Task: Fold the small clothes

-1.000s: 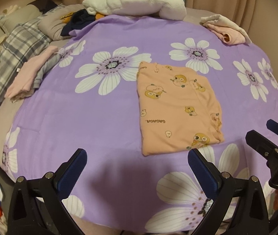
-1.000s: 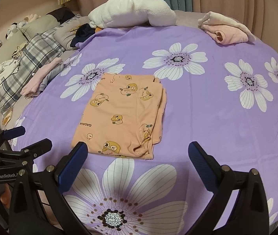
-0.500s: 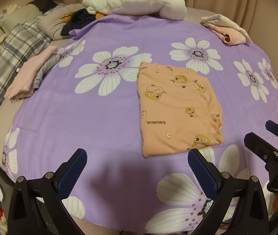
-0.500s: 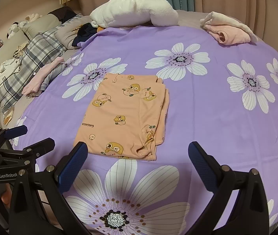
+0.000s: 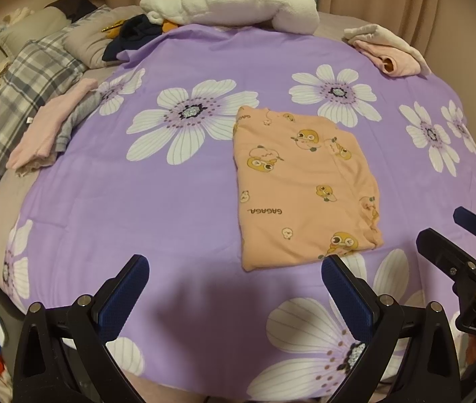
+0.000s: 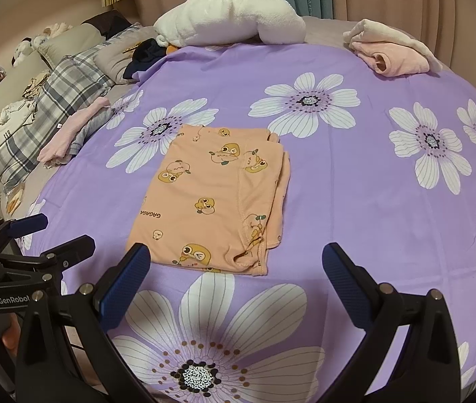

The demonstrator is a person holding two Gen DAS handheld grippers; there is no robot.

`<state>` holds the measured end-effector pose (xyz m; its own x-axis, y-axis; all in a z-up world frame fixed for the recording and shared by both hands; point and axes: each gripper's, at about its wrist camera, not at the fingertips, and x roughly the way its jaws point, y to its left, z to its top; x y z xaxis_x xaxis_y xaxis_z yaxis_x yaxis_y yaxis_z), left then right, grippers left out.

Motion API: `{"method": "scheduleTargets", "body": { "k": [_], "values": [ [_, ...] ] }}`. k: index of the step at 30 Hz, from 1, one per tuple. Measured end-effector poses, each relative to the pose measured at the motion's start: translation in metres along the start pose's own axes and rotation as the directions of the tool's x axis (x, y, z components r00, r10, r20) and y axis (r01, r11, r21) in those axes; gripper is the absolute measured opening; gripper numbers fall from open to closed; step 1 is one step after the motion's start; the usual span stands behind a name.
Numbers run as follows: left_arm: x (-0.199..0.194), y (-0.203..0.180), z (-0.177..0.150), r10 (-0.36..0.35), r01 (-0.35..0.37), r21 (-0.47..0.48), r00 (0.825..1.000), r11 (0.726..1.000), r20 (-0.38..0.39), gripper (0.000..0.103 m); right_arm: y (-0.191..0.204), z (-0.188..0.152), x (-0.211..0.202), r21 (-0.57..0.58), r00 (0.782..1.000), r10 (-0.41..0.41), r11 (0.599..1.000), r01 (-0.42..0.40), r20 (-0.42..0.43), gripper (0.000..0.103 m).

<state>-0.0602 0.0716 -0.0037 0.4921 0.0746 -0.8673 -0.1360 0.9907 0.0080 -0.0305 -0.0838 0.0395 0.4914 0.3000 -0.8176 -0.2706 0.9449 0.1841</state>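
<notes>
Grippers poised over a half-folded orange garment, between folds.

Nearest the lens in each view, the left gripper [image 5: 234,288] and the right gripper [image 6: 236,278] hover above the purple flowered sheet [image 5: 137,201] with jaws spread wide and nothing between them, both level and pointing forward over the bed's near edge, side by side. Just beyond them the orange printed garment [image 6: 211,198] lies flat as a rough rectangle, its right side already doubled over so that hemmed layers stack along that edge. By my reading, one more fold remains: the next move calls for pinching the two near corners together and carrying them to the far edge, keeping the stacked layers from sliding apart. Further off, a pink and grey folded pile [image 5: 50,127] sits at the left, a pink bundle [image 6: 392,53] at the far right, and a white fluffy blanket [image 6: 231,16] at the head.
</notes>
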Motion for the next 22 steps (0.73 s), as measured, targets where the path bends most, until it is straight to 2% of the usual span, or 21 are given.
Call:
{"method": "scheduleTargets", "body": {
  "k": [22],
  "values": [
    [-0.0016,0.0018,-0.0017,-0.008,0.008,-0.009,1.0,1.0,0.011,0.101,0.0017,-0.0016,0.0015,0.002,1.0,0.006,1.0,-0.006,-0.006,0.103]
  ]
}}
